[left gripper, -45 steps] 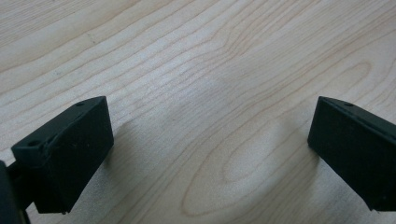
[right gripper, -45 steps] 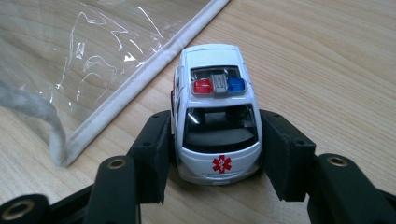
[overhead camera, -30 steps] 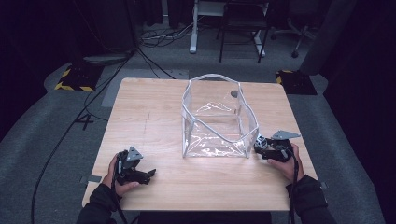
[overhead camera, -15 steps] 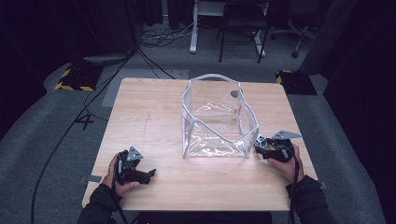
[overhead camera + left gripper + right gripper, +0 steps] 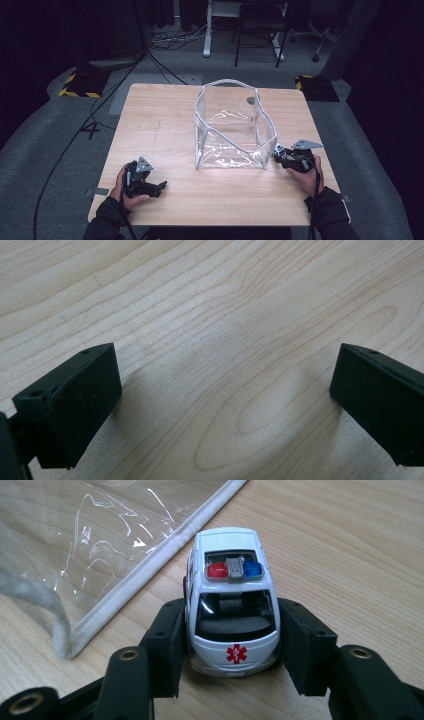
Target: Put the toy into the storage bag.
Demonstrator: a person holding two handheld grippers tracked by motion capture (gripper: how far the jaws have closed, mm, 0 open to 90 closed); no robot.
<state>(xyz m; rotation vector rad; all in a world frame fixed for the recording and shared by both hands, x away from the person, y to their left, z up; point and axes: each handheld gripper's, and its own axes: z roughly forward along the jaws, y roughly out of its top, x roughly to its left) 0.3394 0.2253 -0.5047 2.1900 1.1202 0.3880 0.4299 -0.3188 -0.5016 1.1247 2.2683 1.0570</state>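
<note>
Two grippers — right gripper point(image 5: 231, 645) clamped on toy ambulance point(image 5: 231, 600), left gripper point(image 5: 220, 405) jaws apart.

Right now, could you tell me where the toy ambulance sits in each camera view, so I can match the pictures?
High view: the toy ambulance is a small white speck at the right gripper, beside the clear bag's near right corner.
Left gripper view: bare wooden table between open jaws.
Right gripper view: toy ambulance centre, between the jaws.
Shared landmark: the bag's white edging.

Red medical star sign on toy ambulance point(image 5: 232, 605) hood
</note>
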